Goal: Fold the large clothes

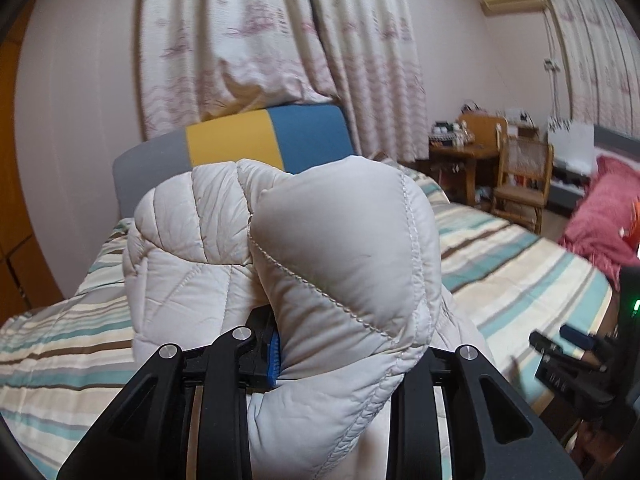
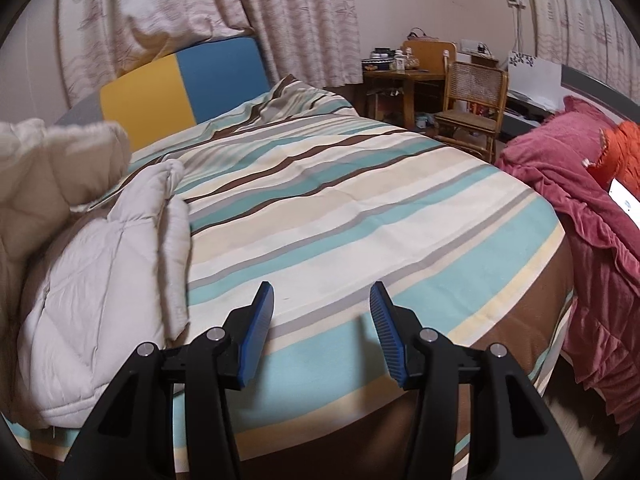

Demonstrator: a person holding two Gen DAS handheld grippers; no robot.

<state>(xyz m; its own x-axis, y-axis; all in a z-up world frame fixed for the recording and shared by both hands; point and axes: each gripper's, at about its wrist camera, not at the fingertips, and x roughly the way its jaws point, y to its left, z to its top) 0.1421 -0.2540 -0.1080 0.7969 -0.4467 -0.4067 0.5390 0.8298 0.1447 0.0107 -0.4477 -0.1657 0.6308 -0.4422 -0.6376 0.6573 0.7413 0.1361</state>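
A large cream quilted puffer jacket (image 1: 320,248) fills the middle of the left wrist view. My left gripper (image 1: 316,356) is shut on a bunched edge of it and holds it lifted above the bed; the fabric hides the fingertips except one blue pad. In the right wrist view the rest of the jacket (image 2: 100,272) lies on the bed's left side, with a raised part (image 2: 48,160) at far left. My right gripper (image 2: 322,308) is open and empty, above the striped bed cover (image 2: 360,208) near its front edge. It also shows at the right edge of the left wrist view (image 1: 568,356).
The bed has a yellow and blue headboard (image 2: 180,88) against curtains. A pink blanket (image 2: 580,208) with an orange item (image 2: 624,152) lies on the right. A wooden chair (image 2: 472,100) and cluttered desk (image 2: 400,72) stand at the back right.
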